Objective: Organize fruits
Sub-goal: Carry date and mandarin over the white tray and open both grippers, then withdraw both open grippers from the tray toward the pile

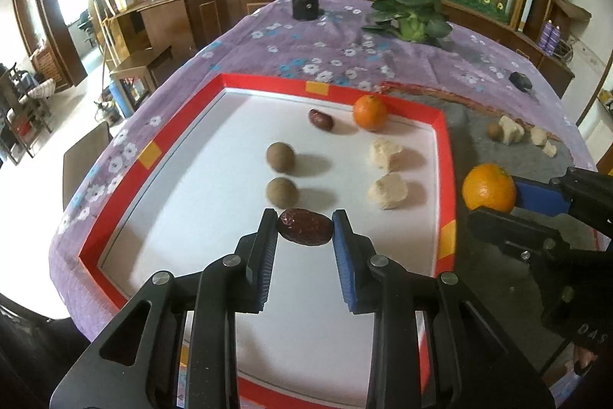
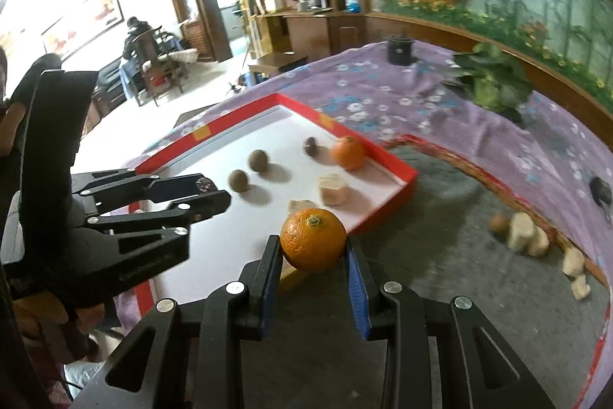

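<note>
**Both tools loaded: a date on the left, an orange on the right**

The left tool is clamped on a wrinkled dark red date, its two blue pads pressed against the date's ends. It holds the date over the white floor of the red-rimmed tray, at the near end of the fruit laid out there.

Inside the tray, in the left wrist view, two brown round fruits sit one behind the other at about 11 o'clock from the held date. Two pale beige chunks lie in a matching pair at about 1 o'clock. Beyond them, near the far rim, a second date rests just beside a second orange.

The right tool grips an orange between its blue pads, stem end up. In the right wrist view the orange hangs over the tray's near right corner, at the edge of the grey mat. On that mat, at about 3 o'clock from the held orange, one more brown fruit touches a cluster of beige chunks, with further chunks trailing off to the right.

The bench wears a purple flowered cloth, with a leafy green plant and a small black pot at its far side.
</note>
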`<state>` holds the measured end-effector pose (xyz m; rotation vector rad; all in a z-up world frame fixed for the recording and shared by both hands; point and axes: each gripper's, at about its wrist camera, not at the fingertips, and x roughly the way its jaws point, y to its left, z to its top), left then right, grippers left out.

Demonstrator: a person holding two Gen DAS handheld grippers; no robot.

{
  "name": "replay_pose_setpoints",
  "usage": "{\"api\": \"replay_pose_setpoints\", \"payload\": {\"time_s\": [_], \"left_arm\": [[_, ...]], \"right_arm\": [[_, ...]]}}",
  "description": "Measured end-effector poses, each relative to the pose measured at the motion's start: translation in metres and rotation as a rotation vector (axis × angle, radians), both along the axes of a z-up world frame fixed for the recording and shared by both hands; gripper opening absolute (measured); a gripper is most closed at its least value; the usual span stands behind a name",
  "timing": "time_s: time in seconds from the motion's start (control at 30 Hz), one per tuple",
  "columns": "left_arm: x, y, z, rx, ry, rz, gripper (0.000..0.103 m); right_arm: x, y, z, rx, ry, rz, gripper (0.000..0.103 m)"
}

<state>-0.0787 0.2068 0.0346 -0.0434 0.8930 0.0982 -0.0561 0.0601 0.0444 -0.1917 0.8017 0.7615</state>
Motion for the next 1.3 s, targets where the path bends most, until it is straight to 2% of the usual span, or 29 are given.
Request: {"api": "replay_pose_setpoints", "payload": {"time_s": [0.3,0.53,0.7,0.8,0.83,0.9,0.93,0.97,1.3], "left_arm": [[0.003,0.017,-0.007,-0.018,0.019,0.029,0.028],[0.007,0.019,-0.013,-0.026,0.038,0.039,0.028],[0.010,0.023,-0.018,-0.058,0.050,0.075,0.028],[0.010,0.021,-0.018,-0.042,0.047,0.079,0.029],[0.010,0.021,-0.018,-0.039,0.045,0.081,0.030],[0.009,0.022,-0.016,-0.050,0.039,0.086,0.045],[0.009,0.023,-0.015,-0.054,0.030,0.091,0.057],[0.008,0.022,-0.012,-0.053,0.015,0.098,0.059],[0.005,0.007,0.002,-0.031,-0.022,0.086,0.059]], "right_arm": [[0.009,0.037,-0.017,-0.062,0.041,0.068,0.031],[0.012,0.055,-0.034,-0.155,0.049,0.103,0.031],[0.012,0.052,-0.034,-0.137,0.053,0.102,0.033],[0.009,0.049,-0.031,-0.121,0.055,0.101,0.035],[0.008,0.048,-0.030,-0.116,0.053,0.103,0.035],[0.004,0.045,-0.027,-0.110,0.049,0.105,0.037],[0.003,0.042,-0.025,-0.105,0.046,0.103,0.037],[0.002,0.040,-0.023,-0.097,0.045,0.098,0.037],[0.001,0.005,-0.008,-0.029,0.033,0.027,0.039]]}}
